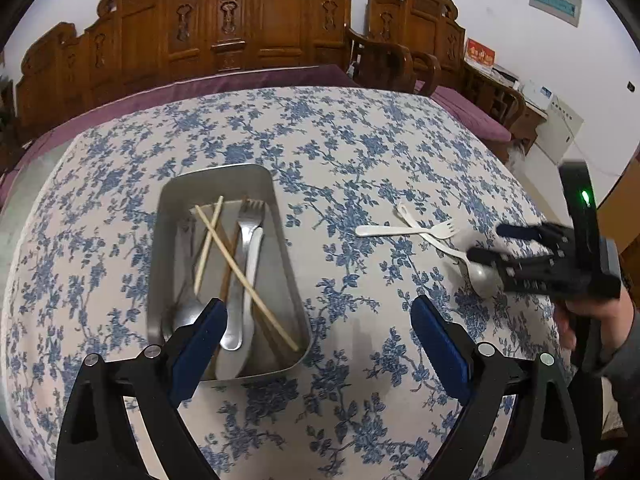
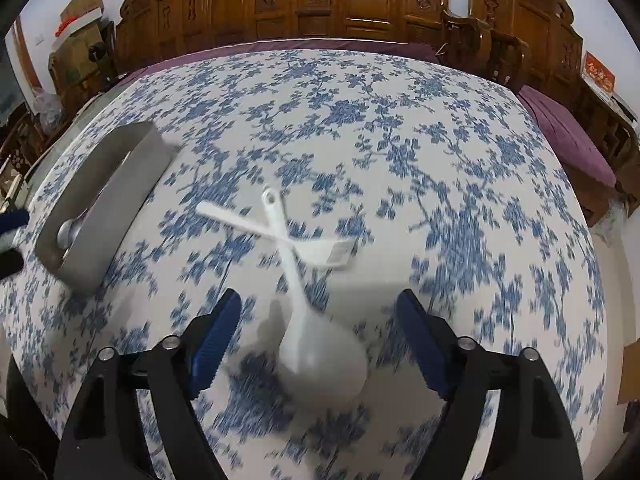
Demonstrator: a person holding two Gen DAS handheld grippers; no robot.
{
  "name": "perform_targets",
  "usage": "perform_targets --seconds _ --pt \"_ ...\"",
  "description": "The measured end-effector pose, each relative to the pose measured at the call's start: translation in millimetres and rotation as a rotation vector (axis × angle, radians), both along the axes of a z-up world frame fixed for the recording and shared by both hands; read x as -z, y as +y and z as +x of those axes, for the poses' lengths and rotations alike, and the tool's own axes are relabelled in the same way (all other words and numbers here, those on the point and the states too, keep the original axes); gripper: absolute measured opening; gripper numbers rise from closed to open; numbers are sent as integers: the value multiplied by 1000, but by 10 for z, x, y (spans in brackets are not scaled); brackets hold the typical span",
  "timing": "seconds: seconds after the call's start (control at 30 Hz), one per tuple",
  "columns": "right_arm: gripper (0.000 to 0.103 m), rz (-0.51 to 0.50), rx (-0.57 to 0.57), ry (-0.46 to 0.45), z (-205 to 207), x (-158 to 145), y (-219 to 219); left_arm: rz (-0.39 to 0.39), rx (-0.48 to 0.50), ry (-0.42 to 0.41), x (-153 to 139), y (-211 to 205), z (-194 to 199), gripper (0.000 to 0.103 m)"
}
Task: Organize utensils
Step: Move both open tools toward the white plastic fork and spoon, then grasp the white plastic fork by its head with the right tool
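A metal tray lies left of centre on the floral tablecloth. It holds a pair of chopsticks, a metal fork, a white utensil and a metal spoon. My left gripper hangs open over the tray's near right corner with nothing between its fingers. To the right, a white fork lies crossed with a white spoon. My right gripper is open, its blue pads either side of the spoon's bowl and clear of it.
The tablecloth covers the whole table. Carved wooden benches with purple cushions run along the far and right edges. In the right wrist view the tray stands at the left. A sleeve and hand hold the right gripper.
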State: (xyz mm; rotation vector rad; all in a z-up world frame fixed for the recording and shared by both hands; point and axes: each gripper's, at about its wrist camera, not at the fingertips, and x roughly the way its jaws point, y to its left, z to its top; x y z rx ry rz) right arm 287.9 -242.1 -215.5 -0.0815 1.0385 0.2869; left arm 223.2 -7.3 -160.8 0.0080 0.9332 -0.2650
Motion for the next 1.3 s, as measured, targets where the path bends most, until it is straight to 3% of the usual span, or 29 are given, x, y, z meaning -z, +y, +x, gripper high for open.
perform_targets --seconds 0.13,0.4,0.6,0.63,0.67,0.7,0.87,1.0,1.3 --pt "76 2 -3 25 286 68 -42 6 7 16 53 -91 34 89" --pt "48 41 -29 112 652 247 -78 24 17 25 66 -154 56 89" --pt "34 80 -35 178 683 326 -104 27 24 34 84 -173 40 89" --pt "30 92 -31 183 675 329 -115 28 26 36 89 -180 36 89" --pt "17 109 -27 193 667 334 -129 29 27 38 94 -188 33 89" --pt "14 126 -23 199 662 333 -142 31 29 40 94 -194 26 89" --pt "7 210 4 204 591 268 -214 36 34 44 93 -235 0 89" --pt "3 280 67 156 417 95 -376 32 41 49 112 -353 -2 89" --pt "2 294 174 14 -32 -264 -889 24 74 62 255 -926 91 89"
